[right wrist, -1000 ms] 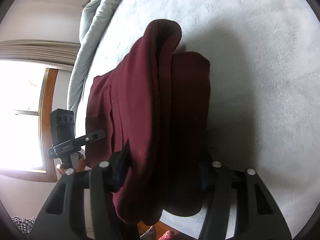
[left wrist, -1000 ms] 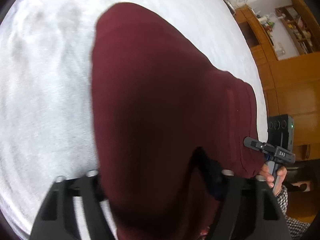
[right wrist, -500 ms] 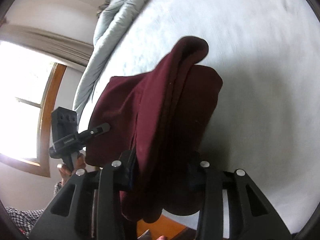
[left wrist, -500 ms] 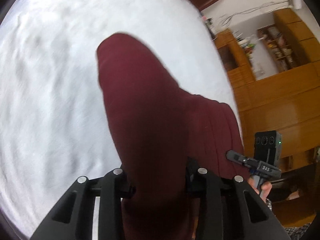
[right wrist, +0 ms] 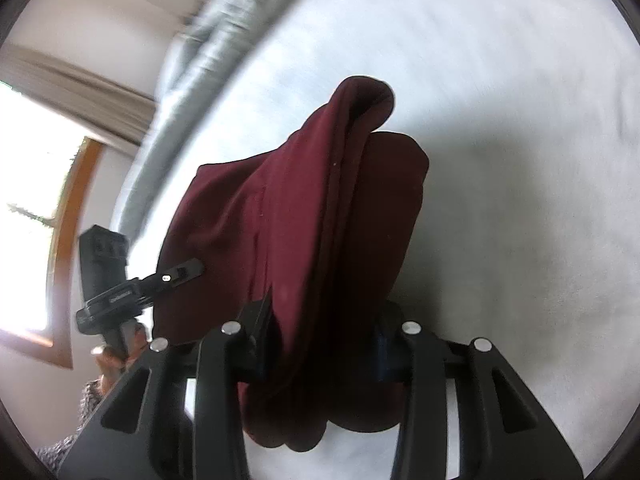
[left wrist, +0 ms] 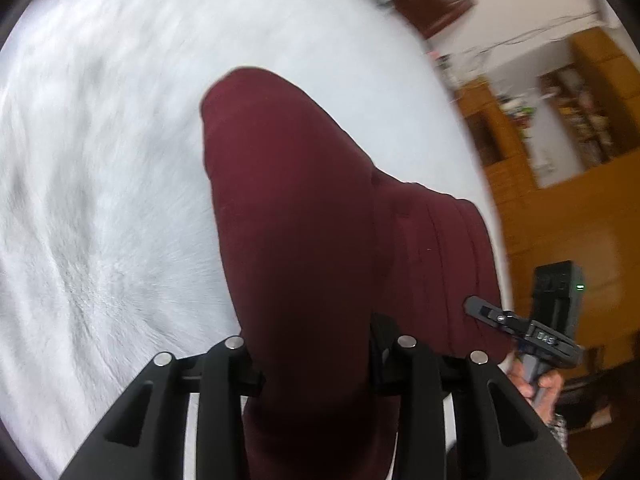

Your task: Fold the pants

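Holding the maroon pants (left wrist: 296, 216) over the white bed (left wrist: 100, 200), I have my left tool (left wrist: 316, 364) and right tool (right wrist: 320, 344) each clamped on bunched fabric. The thick roll could slip out, I think, or layers shift unevenly. The cloth hangs doubled, its far fold rounded and loose.

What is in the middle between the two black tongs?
The dark red cloth pants stretch between them. The left tongs pinch one end, the right tongs the other; both wrist views show it, above the white fuzzy blanket.
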The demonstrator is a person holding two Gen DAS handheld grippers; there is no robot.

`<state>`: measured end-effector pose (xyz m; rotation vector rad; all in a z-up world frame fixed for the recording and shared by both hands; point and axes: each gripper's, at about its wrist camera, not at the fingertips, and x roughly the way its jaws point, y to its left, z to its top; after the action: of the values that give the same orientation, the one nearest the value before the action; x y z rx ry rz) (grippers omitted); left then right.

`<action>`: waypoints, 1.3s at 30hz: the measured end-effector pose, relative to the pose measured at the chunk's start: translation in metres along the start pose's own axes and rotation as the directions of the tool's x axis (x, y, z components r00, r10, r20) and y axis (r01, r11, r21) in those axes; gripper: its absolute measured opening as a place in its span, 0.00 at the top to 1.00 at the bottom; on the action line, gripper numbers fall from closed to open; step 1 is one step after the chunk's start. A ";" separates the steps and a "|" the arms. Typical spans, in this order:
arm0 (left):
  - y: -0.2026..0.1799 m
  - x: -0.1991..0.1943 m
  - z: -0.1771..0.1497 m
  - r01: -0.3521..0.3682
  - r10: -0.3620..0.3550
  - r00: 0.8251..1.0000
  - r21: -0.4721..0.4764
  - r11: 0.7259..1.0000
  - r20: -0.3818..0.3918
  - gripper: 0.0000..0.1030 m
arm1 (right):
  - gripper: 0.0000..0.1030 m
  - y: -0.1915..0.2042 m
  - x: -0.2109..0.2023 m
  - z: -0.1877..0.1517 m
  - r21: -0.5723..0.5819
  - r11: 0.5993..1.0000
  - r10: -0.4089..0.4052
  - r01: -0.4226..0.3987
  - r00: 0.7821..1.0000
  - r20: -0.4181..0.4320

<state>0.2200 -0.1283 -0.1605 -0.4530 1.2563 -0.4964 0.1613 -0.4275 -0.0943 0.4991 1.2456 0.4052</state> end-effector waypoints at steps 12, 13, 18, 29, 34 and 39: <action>0.039 -0.035 -0.029 -0.072 0.072 0.997 -0.006 0.997 0.031 0.24 | 0.34 -0.016 -0.050 -0.036 0.055 0.998 0.007 -0.013 0.994 0.110; 0.043 -0.045 -0.034 -0.089 0.089 0.995 -0.015 0.996 0.044 0.23 | 0.34 -0.014 -0.061 -0.042 0.058 0.998 0.017 -0.025 0.992 0.125; 0.032 -0.077 -0.064 -0.117 0.118 0.985 -0.012 0.993 0.122 0.21 | 0.34 -0.009 -0.066 -0.064 0.107 0.982 0.145 -0.153 0.986 0.083; -0.019 -0.044 -0.062 -0.194 0.188 0.976 0.043 0.980 0.114 0.19 | 0.75 0.005 -0.037 -0.052 0.165 0.965 0.195 -0.202 0.979 0.058; -0.028 -0.039 -0.069 -0.240 0.227 0.967 0.103 0.965 0.118 0.13 | 0.76 -0.005 -0.035 -0.063 0.162 0.981 0.096 -0.107 0.993 0.072; -0.022 -0.025 -0.070 -0.219 0.214 0.973 0.049 0.975 0.081 0.10 | 0.71 -0.020 -0.023 -0.075 0.193 0.971 0.126 -0.139 0.989 0.078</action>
<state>0.1445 -0.1356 -0.1456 -0.2795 1.1989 -0.3260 0.0832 -0.4462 -0.1057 0.7630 1.1987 0.3759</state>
